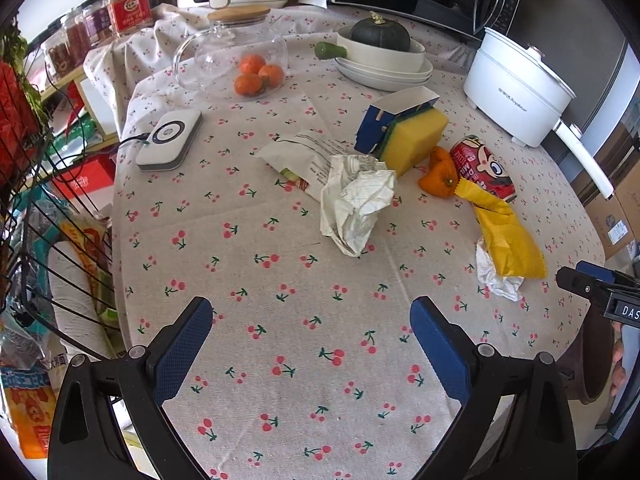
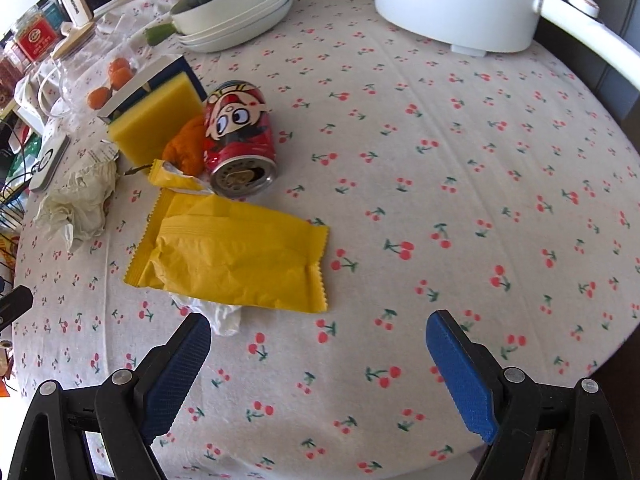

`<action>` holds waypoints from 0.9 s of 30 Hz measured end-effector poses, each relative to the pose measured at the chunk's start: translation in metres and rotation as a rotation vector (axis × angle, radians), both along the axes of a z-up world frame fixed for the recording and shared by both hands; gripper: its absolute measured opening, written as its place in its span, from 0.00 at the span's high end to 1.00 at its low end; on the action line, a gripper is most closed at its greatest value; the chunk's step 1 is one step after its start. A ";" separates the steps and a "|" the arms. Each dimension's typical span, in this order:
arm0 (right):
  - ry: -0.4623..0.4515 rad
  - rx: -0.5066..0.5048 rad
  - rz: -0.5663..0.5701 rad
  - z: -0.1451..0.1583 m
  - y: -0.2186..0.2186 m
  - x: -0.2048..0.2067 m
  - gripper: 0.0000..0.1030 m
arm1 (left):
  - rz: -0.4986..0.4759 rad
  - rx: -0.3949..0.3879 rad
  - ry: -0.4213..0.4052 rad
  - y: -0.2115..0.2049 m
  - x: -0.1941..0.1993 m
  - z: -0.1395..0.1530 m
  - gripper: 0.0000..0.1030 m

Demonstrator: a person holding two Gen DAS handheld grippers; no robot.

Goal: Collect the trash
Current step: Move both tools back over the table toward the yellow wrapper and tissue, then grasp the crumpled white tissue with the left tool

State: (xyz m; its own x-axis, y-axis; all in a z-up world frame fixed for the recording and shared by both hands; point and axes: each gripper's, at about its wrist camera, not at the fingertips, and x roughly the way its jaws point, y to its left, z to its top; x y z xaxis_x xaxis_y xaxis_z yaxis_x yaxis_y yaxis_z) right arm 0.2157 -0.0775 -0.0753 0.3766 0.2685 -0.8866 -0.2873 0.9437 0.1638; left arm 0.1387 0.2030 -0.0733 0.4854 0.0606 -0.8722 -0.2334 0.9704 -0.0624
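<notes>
Trash lies on the cherry-print tablecloth [image 1: 280, 288]. A crumpled white paper wrapper [image 1: 354, 204] [image 2: 80, 200] lies mid-table. A yellow snack wrapper [image 1: 506, 236] [image 2: 236, 256] lies over a white tissue [image 1: 498, 276] [image 2: 222, 314]. A red cartoon can [image 1: 486, 168] [image 2: 240, 136] lies on its side beside orange peel [image 1: 440, 172] [image 2: 186, 146]. My left gripper [image 1: 312, 322] is open and empty, short of the paper. My right gripper [image 2: 318, 338] is open and empty, just before the yellow wrapper; it also shows in the left wrist view [image 1: 596, 286].
A yellow sponge [image 1: 412, 140] leans on a blue-white box [image 1: 394, 116]. A glass jar with tangerines [image 1: 248, 60], plates with a squash [image 1: 384, 60], a white electric pot [image 1: 520, 88], a white charger [image 1: 170, 144] and a wire basket [image 1: 36, 208] at the left edge surround the trash.
</notes>
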 end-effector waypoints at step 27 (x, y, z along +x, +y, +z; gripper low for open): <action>-0.011 0.015 0.212 -0.034 0.061 0.044 0.22 | 0.078 -0.140 -0.067 0.015 0.060 -0.023 0.03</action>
